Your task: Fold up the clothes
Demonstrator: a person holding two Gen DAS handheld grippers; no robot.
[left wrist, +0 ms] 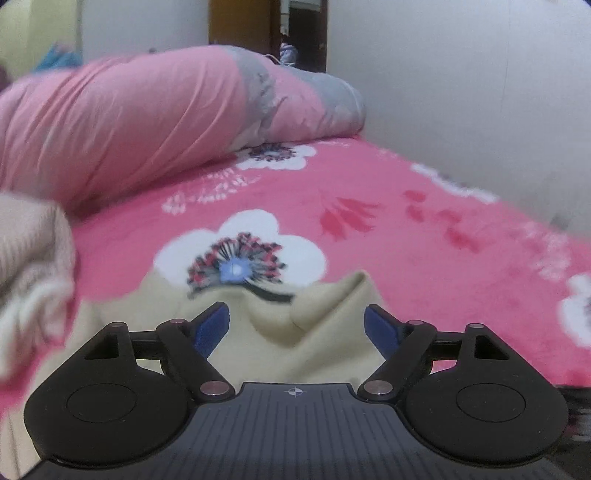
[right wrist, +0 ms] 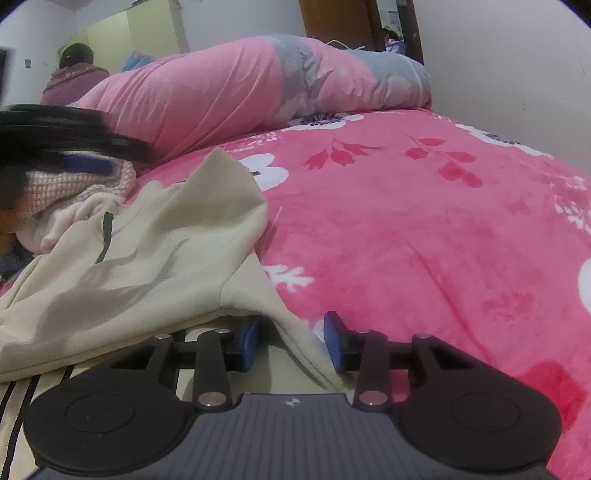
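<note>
On the pink bed (right wrist: 424, 229), the cream garment (right wrist: 147, 251) lay left of the right gripper (right wrist: 290, 341), fingers apart astride its edge; left gripper (left wrist: 297, 328) wide open above it.

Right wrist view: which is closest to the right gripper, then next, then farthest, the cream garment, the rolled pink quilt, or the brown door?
From the right gripper:
1. Cream garment, lying between its jaws and spreading left.
2. Rolled pink quilt, across the bed's far end.
3. Brown door, behind the quilt, at the top.

We're seeing no readable text, labels, brands or numbers anywhere; nothing legible showing in either wrist view.
</note>
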